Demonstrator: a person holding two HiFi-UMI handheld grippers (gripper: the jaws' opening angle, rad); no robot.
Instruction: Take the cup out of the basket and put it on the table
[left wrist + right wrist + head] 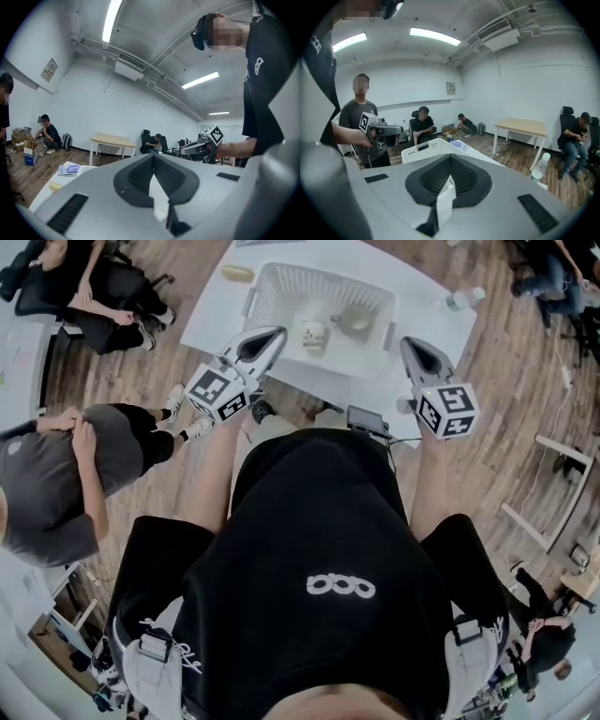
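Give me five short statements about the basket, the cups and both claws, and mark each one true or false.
1. Two cups sit inside the white basket: a white cup and a greenish cup. True.
2. The right claw holds a cup. False: its jaws are together with nothing between them.
3. The basket stands on the floor. False: it stands on the white table.
4. A clear bottle stands on the table to the right of the basket. True.
5. The left claw is shut and empty. True.
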